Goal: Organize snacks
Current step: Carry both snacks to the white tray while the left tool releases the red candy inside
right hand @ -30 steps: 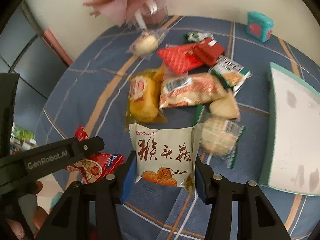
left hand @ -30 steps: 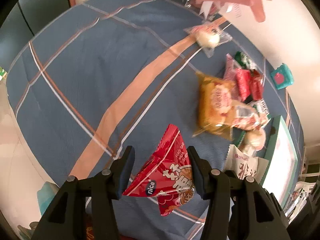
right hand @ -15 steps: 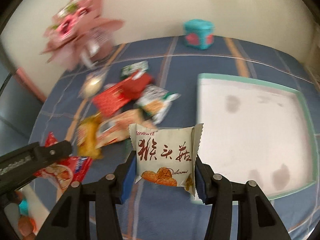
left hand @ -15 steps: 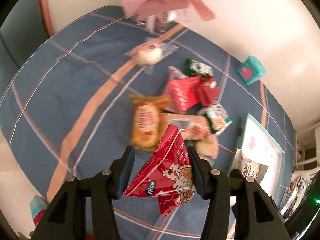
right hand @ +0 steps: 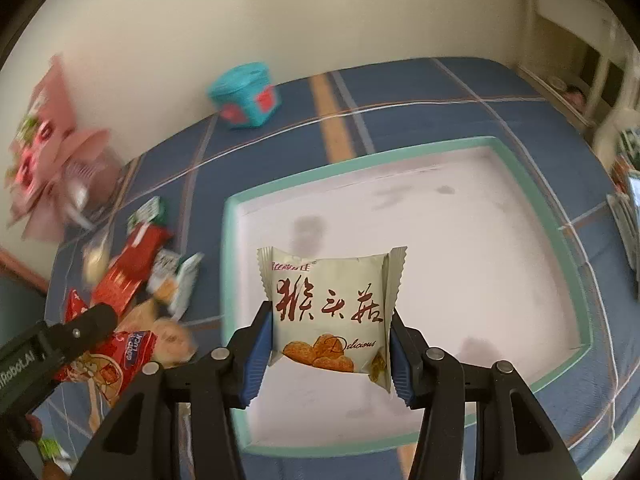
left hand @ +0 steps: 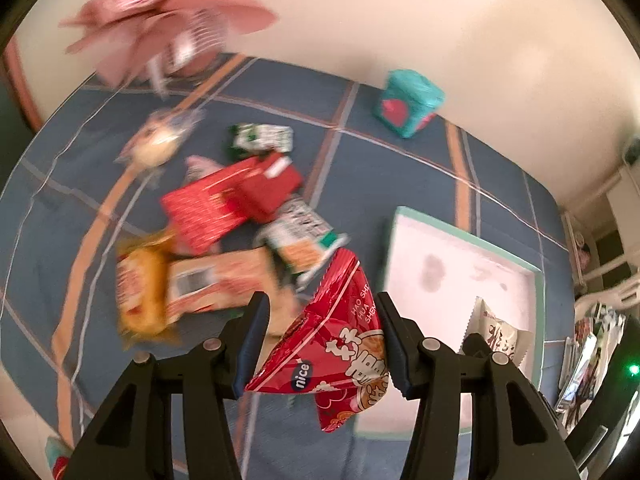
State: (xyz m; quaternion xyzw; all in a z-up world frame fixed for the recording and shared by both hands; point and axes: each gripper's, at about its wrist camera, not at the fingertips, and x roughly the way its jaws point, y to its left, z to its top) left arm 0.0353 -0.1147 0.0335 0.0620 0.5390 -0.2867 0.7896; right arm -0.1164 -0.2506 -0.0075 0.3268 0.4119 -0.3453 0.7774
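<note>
Both claws grip: my right gripper [right hand: 327, 346] clamps the cream biscuit packet [right hand: 330, 312] over the tray [right hand: 404, 156]. My left gripper [left hand: 322, 334] pinches the red snack bag [left hand: 340, 354] at the tray's near-left edge.

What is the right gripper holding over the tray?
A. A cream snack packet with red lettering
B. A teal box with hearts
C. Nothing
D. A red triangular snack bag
A: in the right wrist view, the right gripper is shut on a cream snack packet with red lettering, and the tray lies right behind it.
</note>
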